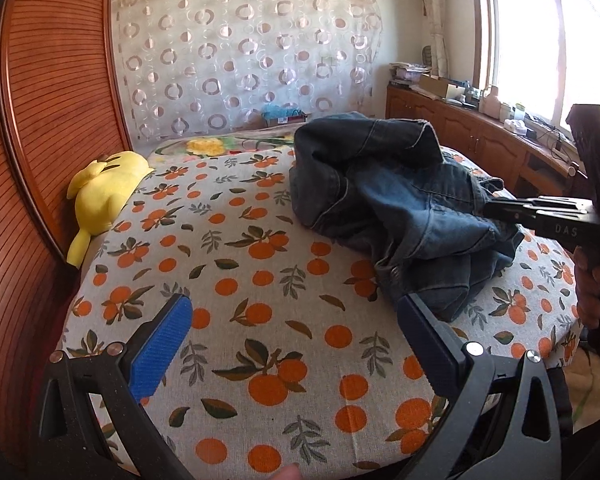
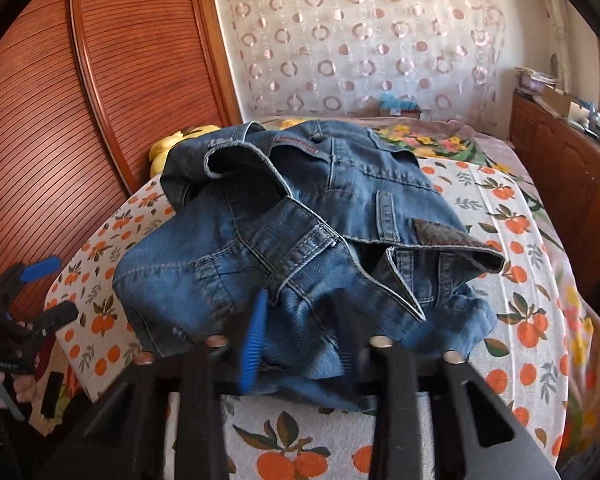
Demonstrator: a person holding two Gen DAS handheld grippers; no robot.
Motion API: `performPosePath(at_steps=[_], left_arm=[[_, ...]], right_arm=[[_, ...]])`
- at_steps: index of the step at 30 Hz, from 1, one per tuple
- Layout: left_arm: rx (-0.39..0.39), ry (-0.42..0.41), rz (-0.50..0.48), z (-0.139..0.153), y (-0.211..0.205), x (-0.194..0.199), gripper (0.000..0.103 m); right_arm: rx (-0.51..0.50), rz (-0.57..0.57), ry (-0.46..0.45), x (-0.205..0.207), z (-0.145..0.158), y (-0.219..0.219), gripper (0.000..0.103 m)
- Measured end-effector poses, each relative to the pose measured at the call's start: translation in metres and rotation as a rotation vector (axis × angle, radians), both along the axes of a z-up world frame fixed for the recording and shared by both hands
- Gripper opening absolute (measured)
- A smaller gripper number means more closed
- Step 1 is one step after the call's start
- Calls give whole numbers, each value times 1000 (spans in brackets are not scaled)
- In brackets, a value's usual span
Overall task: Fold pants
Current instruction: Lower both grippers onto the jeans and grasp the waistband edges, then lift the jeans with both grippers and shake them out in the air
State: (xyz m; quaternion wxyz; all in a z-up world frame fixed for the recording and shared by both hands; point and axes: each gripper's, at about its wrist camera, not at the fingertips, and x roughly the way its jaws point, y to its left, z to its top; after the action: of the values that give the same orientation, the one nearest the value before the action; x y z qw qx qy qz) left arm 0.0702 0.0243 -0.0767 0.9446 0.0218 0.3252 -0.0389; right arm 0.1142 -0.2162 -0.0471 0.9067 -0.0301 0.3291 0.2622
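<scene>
Jeans [image 2: 300, 240] crumpled, no clear axis; right hand-held gripper [image 2: 300, 340] pinching denim; left [image 1: 296, 344] spread.

The crumpled blue denim pants [image 2: 300, 240] are coarse woven cloth with raised stitched seams and faded patches. Under them lies a matt, slightly nubbly orange-print cotton cover [image 1: 260, 280]. The left gripper [image 1: 296, 344] is matt black plastic with ribbed blue pads [image 1: 162, 348] and shiny metal pins. The ribbed reddish wooden headboard [image 1: 52, 120] looks semi-glossy; the far-left yellow plush toy [image 1: 104, 192] looks soft.
</scene>
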Motion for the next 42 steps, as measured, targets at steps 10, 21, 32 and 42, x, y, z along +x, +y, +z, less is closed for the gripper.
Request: performPosePath(at_steps=[10,21,32,42], left_arm=[[14,-48,-128,34,-25,30,102],[32,8,-335,46,-75,82,84],[163,106,-374,15,-105,121,71],[82,46,-336,58,-84,132,19]], right_arm=[[57,14,-59,-51,15,-27,7],[88,-46,-35,-76,-2,-53,7],[106,-63,-19,-75,4,-46,7],[108,-68,-32,-64,12,-52,7]])
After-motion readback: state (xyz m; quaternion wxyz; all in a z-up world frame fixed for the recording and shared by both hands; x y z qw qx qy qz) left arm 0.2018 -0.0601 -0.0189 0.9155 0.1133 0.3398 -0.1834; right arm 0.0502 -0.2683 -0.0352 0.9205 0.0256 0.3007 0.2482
